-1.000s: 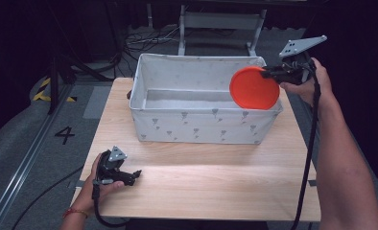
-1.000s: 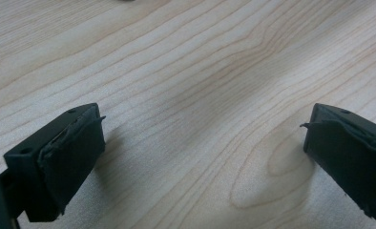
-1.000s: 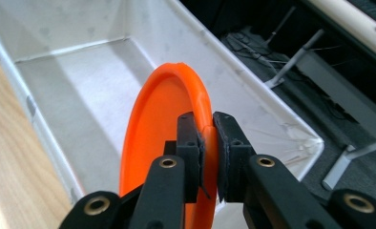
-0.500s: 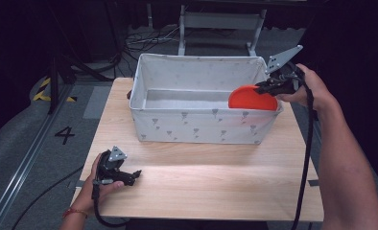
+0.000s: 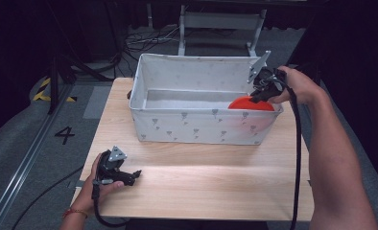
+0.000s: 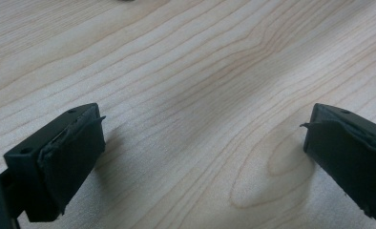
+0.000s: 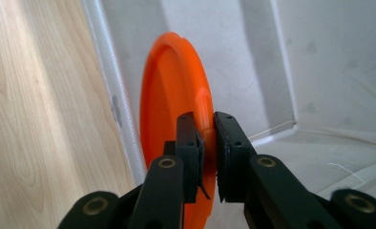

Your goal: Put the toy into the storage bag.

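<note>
An orange plate [image 5: 250, 103] stands on edge inside the right end of a white fabric bin [image 5: 177, 124], its top just above the bin's front wall. My right gripper [image 5: 260, 95] is shut on the plate's rim. In the right gripper view the jaws pinch the plate [image 7: 169, 124] at its rim, with the gripper [image 7: 207, 143] beside the bin's wall [image 7: 114, 109]. My left gripper [image 5: 133, 175] rests low over the wooden table [image 5: 201, 177] near its front left corner. In the left gripper view that gripper [image 6: 203, 138] is open, with bare wood between the jaws.
The bin takes up the back half of the table; its grey floor [image 5: 187, 99] shows at the left. Cables and a metal frame [image 5: 220, 21] lie on the floor behind. A floor mark "4" [image 5: 64, 135] is at the left.
My right gripper has carried the orange plate down from above the bin's right rim into the bin. The left gripper has stayed where it was.
</note>
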